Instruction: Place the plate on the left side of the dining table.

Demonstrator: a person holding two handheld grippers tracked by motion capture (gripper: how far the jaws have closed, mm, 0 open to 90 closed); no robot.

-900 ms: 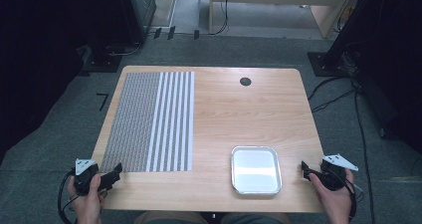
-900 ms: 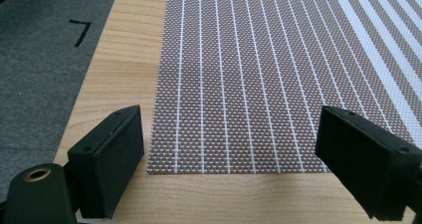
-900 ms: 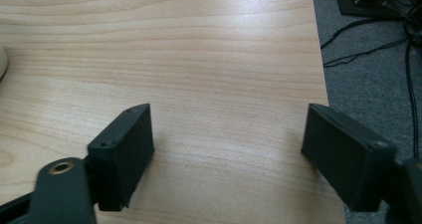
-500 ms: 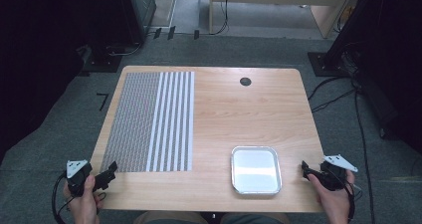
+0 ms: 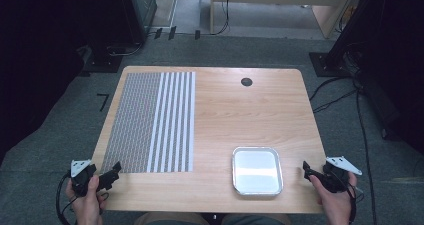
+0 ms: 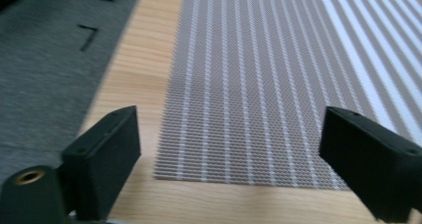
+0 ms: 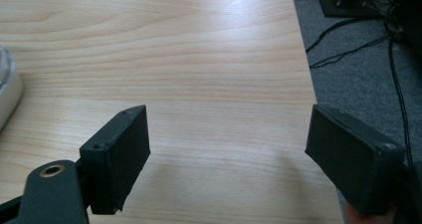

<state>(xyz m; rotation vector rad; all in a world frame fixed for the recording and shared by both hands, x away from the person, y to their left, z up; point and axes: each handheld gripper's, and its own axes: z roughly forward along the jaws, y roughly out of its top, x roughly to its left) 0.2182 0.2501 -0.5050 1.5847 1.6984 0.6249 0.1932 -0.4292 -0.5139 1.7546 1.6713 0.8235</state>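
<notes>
A grey and white striped mat (image 5: 150,121) lies flat on the left half of the wooden table (image 5: 240,110). Its near left corner (image 6: 239,134) sits just ahead of my left gripper (image 6: 229,159). That left gripper (image 5: 114,171) hovers open over the table's near left corner, nothing between its jaws. A shiny square metal tray (image 5: 256,170) rests near the front edge, right of centre; its rim (image 7: 7,92) appears at the left of the right gripper view. My right gripper (image 5: 306,169) is open at the table's near right edge, over bare wood (image 7: 224,149).
A round black cable hole (image 5: 246,81) sits near the table's far edge. Grey carpet surrounds the table, with cables (image 5: 340,92) on the floor to the right and dark equipment stands (image 5: 115,45) behind.
My left gripper has drawn back toward the near left corner of the table and a little leftward. The right gripper has barely moved.
</notes>
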